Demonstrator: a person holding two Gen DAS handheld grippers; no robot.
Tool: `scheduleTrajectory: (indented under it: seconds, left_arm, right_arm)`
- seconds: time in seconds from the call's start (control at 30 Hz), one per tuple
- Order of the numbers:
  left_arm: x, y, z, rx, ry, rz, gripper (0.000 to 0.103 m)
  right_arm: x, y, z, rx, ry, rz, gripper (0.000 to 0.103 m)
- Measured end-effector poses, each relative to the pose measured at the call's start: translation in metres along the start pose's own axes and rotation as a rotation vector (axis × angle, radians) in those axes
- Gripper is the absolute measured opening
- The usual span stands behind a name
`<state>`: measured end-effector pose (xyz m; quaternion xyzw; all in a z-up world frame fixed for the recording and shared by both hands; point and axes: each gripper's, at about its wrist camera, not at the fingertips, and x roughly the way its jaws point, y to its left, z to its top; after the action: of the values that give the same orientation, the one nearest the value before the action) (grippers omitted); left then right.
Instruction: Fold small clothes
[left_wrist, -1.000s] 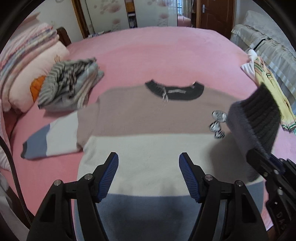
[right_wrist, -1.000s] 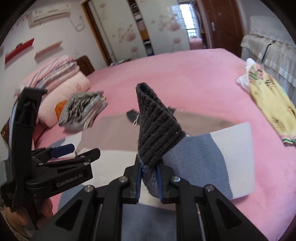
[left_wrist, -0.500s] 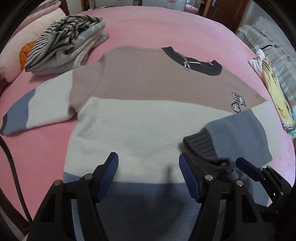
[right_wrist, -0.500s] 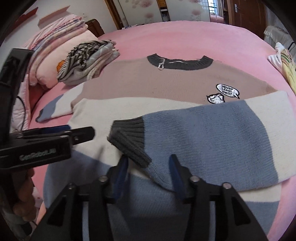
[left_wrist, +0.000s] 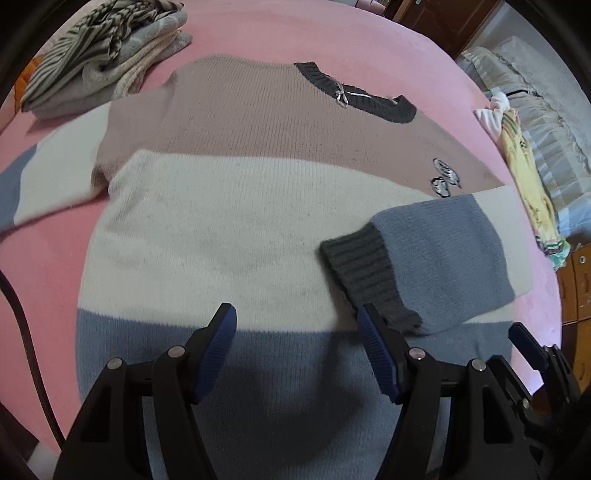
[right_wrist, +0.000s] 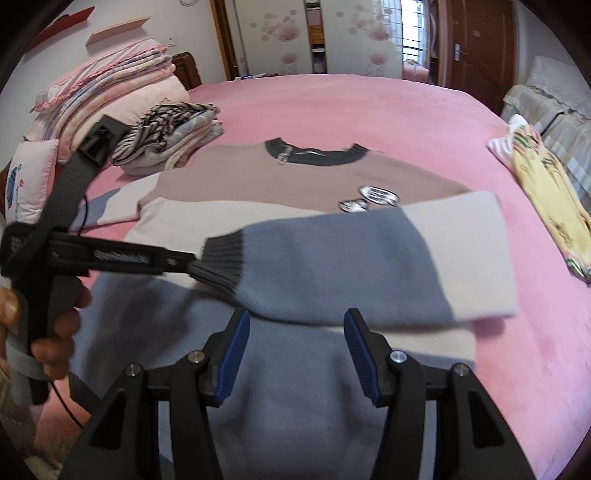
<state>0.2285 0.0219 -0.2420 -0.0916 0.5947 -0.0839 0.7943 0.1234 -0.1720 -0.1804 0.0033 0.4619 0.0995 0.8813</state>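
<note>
Sweater (right_wrist: 280, 184) sleeve (right_wrist: 354, 262) lies beyond open jaws.

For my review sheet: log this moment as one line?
sweater: flat on bed | right sleeve: folded over front | right gripper: jaws just opened, empty | left gripper: open, empty

Left wrist view: looks steeply down along its fingers at the sweater (left_wrist: 236, 206), close over its lower body; bed (left_wrist: 332, 48) fills the frame top, the other gripper's tip in the bottom right corner.

Right wrist view: faces less steeply down, from the sweater's hem side, taking in the sweater (right_wrist: 295, 177), the far wall and the door (right_wrist: 476, 40); the left gripper enters from the left edge.

Shared: sweater, folded sleeve (left_wrist: 439, 258) (right_wrist: 354, 266), clothes pile (left_wrist: 107, 48) (right_wrist: 173, 129), yellow garment (left_wrist: 528, 184) (right_wrist: 546, 192).
</note>
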Motion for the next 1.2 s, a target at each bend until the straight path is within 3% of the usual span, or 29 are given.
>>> scheduleTrajectory:
  seconds: [0.2, 0.47, 0.6, 0.63, 0.73, 0.83, 0.93, 1.07, 1.2]
  left_arm:
    - [-0.007, 0.003, -0.016, -0.051, 0.017, -0.102, 0.067]
    - [0.013, -0.001, -0.018, -0.179, 0.053, -0.35, 0.067]
    - [0.029, -0.005, -0.01, -0.234, 0.055, -0.393, 0.065]
    - [0.032, -0.005, -0.008, -0.248, 0.053, -0.402, 0.062]
    - [0.04, -0.008, 0.0, -0.281, 0.046, -0.424, 0.04]
    - [0.037, -0.017, 0.01, -0.253, 0.014, -0.389, 0.022]
    - [0.031, -0.028, 0.018, -0.196, -0.004, -0.348, 0.013]
    - [0.022, -0.05, 0.025, -0.035, -0.017, -0.202, 0.009]
    - [-0.016, -0.073, 0.03, 0.125, -0.177, -0.091, 0.009]
  right_arm:
    - [-0.006, -0.015, -0.008, 0.025, -0.009, -0.022, 0.054]
    - [-0.015, -0.025, -0.014, 0.046, -0.034, -0.05, 0.054]
    - [-0.016, -0.033, -0.02, 0.064, -0.035, -0.058, 0.054]
    - [-0.016, -0.035, -0.021, 0.069, -0.033, -0.06, 0.054]
    - [-0.013, -0.042, -0.024, 0.088, -0.022, -0.064, 0.054]
    - [-0.013, -0.046, -0.026, 0.098, -0.024, -0.071, 0.053]
    - [-0.013, -0.05, -0.026, 0.101, -0.03, -0.091, 0.054]
    - [-0.013, -0.061, -0.025, 0.13, -0.035, -0.108, 0.054]
    - [-0.015, -0.074, -0.022, 0.163, -0.043, -0.128, 0.054]
